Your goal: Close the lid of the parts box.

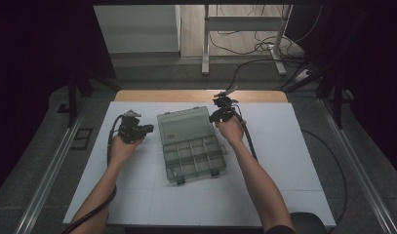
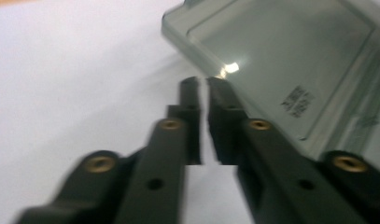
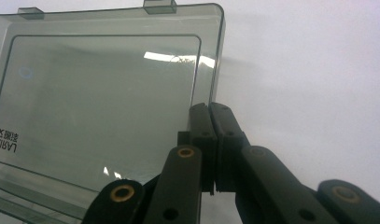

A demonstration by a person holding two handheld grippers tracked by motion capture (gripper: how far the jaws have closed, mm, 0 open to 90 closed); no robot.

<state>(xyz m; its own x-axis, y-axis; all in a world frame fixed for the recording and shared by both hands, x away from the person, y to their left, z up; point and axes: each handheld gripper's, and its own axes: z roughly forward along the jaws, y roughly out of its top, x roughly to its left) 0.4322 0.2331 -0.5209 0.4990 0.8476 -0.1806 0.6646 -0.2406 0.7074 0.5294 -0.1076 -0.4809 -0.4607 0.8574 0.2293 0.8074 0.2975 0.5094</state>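
Compartment box (image 1: 191,144) lies open between the closed, empty left hand-held gripper (image 2: 202,83) and right hand-held gripper (image 3: 210,108).

The organiser box (image 1: 191,144) is glossy, translucent smoky plastic lying on a matt white tabletop (image 1: 284,146).

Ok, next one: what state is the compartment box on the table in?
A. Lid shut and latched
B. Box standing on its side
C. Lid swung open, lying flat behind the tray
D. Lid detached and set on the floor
C: in the high view the compartment box lies open, its clear lid folded back flat on the white table behind the divided tray.
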